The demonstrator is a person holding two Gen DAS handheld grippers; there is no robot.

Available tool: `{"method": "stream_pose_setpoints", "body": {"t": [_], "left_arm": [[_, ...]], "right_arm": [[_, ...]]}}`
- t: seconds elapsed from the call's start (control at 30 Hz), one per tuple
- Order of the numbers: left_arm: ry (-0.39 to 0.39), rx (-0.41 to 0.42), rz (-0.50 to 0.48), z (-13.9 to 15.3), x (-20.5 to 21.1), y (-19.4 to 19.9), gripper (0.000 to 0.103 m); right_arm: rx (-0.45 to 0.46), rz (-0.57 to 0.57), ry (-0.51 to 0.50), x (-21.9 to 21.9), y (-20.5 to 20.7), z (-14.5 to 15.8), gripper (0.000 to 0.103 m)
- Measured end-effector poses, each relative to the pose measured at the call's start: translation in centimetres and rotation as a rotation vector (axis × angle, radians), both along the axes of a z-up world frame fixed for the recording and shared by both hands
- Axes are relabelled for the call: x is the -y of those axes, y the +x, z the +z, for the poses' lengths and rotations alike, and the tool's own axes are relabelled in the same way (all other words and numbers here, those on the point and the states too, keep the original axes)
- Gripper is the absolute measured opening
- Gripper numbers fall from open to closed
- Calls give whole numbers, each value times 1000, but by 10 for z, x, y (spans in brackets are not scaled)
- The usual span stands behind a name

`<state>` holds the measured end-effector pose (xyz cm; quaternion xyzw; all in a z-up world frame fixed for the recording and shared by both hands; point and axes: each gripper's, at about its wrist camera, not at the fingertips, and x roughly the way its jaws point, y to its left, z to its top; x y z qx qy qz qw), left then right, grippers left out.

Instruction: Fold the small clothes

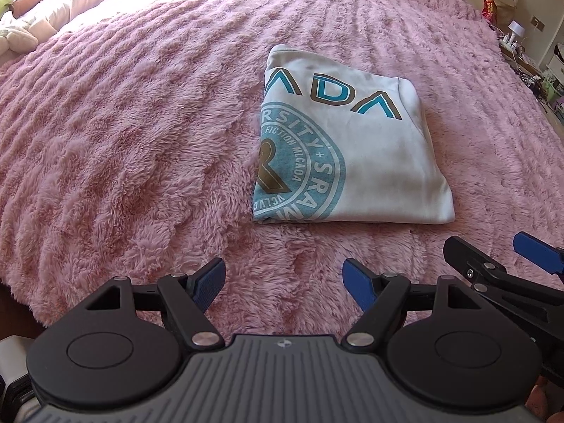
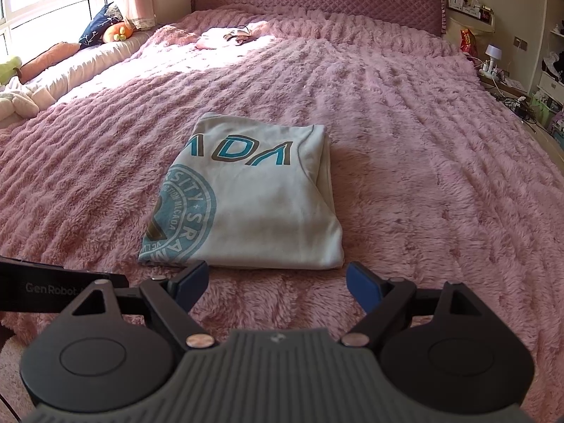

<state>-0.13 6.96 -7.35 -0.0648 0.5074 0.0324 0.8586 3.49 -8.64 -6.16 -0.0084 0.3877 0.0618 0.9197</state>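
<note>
Garment: a pale sweatshirt with a teal-and-brown print lies folded into a compact rectangle on the pink fluffy bed cover, towards the bed's near edge and about midway between its two sides.
Left claw: spread wide, holding nothing, hovering over the cover short of the sweatshirt's near edge.
Right claw: also spread and empty, its blue pads just short of that near edge; seen from the left wrist camera it sits just beside the left claw.
Stage: judging by the tidy stack, the folding looks finished or nearly so.
Risk, snagging: a low pass could catch a pad on the near hem and drag the top layer open.
Risk, partial grip: pinching only the upper layers would let the lower ones fall loose if lifted.
Risk, soft base: the deep pile gives way, so pressing could skew the stack.
Elsewhere: cushions and soft toys lie along the bed's far left side, well apart.
</note>
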Motion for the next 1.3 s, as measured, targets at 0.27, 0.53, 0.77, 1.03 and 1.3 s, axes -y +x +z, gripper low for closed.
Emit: {"method": "stream_pose_setpoints", "body": {"t": [0.27, 0.53, 0.77, 1.03, 1.3], "left_arm": [[-1, -15, -4, -4, 0, 2, 88], [20, -12, -13, -6, 4, 5, 89], [31, -30, -14, -10, 5, 9, 90], [43, -11, -26, -10, 9, 10, 90], [33, -15, -22, -11, 8, 11, 90]], "right_arm": [[-3, 1, 0, -1, 1, -1, 81], [-10, 3, -2, 0, 5, -1, 81], [-9, 0, -3, 1, 8, -3, 81], [-11, -5, -7, 4, 11, -3, 81], [-17, -5, -8, 5, 13, -5, 81]]}}
